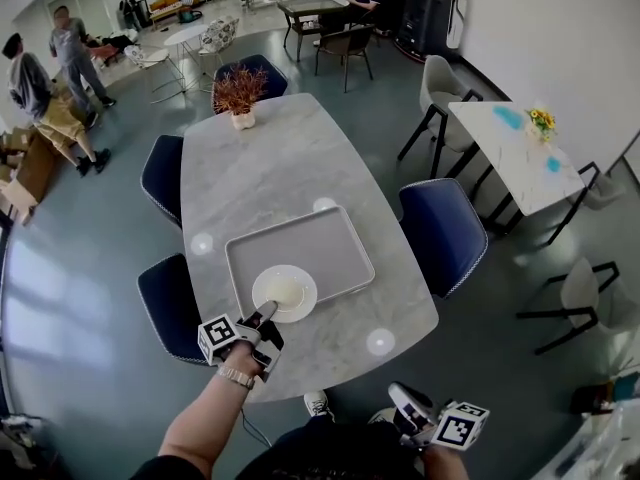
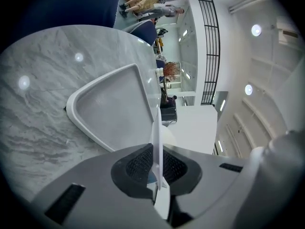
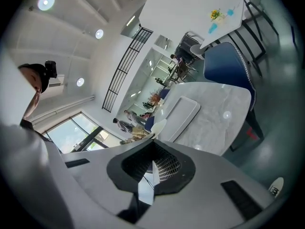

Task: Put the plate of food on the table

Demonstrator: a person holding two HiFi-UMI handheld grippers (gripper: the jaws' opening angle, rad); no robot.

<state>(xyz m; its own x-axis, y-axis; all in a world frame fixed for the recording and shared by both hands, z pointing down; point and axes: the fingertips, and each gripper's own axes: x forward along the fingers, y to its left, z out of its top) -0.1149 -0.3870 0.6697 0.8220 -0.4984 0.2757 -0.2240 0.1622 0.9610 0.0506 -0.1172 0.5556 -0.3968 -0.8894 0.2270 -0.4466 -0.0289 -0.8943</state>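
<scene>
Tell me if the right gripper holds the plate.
No, the left gripper clamps the plate by its rim; the right gripper hovers short of the table.

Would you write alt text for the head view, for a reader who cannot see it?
The left gripper pinches the near rim of a white plate of pale food at the near edge of a grey tray on a marble table. The right gripper is low, beyond the table's near edge.

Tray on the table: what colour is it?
The tray is light grey; clearest in the head view.
</scene>
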